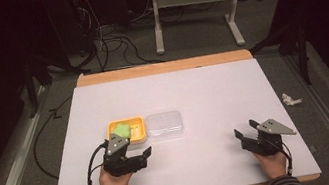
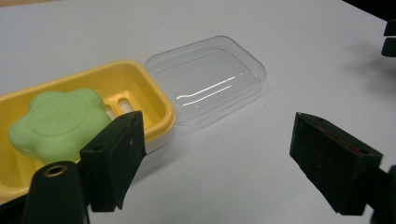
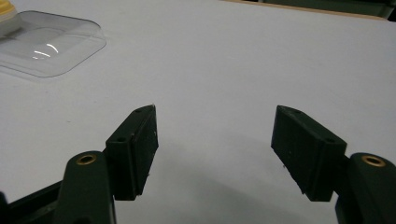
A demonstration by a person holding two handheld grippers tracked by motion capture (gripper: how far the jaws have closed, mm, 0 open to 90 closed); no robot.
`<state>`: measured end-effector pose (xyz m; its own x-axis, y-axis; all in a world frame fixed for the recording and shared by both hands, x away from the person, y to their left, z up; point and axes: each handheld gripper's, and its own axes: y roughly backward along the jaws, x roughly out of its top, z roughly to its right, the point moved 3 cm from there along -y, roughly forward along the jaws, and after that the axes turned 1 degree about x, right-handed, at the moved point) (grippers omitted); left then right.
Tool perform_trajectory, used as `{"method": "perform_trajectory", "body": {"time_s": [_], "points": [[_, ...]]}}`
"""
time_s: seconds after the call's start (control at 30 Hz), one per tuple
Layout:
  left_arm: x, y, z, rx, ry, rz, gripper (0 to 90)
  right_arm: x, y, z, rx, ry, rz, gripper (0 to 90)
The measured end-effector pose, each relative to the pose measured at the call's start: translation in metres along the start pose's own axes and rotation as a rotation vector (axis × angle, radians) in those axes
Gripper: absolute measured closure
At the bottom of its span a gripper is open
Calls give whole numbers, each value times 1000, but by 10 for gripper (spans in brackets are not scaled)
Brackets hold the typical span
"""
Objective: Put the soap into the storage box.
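One yellow soap dish (image 1: 140,136) sits on one white table (image 1: 203,91), and one green soap (image 1: 121,129) lies in it. One clear lid (image 1: 165,124) lies beside the dish. There are two grippers, a left one (image 1: 138,153) and a right one (image 1: 245,129), each with two black jaws. One crumpled scrap of paper (image 1: 291,98) lies on the floor.

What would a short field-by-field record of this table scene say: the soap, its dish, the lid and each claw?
soap: green soap, lying in the dish
dish: yellow soap dish, lid off
lid: clear lid, flat on the table, touching the dish's side
left claw: left claw, open, close to the dish, holding nothing
right claw: right claw, open, over bare table
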<state>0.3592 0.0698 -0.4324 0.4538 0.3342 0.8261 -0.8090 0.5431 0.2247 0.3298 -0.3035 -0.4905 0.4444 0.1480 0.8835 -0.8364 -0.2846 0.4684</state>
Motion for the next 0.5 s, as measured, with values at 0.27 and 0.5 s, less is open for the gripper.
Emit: {"method": "perform_trajectory", "body": {"time_s": [0.27, 0.5], "points": [[-8, -5, 7, -10, -12, -21, 188, 0, 0, 0, 2, -1, 0, 321], [-13, -10, 12, -14, -21, -27, 188, 0, 0, 0, 1, -1, 1, 322]]}}
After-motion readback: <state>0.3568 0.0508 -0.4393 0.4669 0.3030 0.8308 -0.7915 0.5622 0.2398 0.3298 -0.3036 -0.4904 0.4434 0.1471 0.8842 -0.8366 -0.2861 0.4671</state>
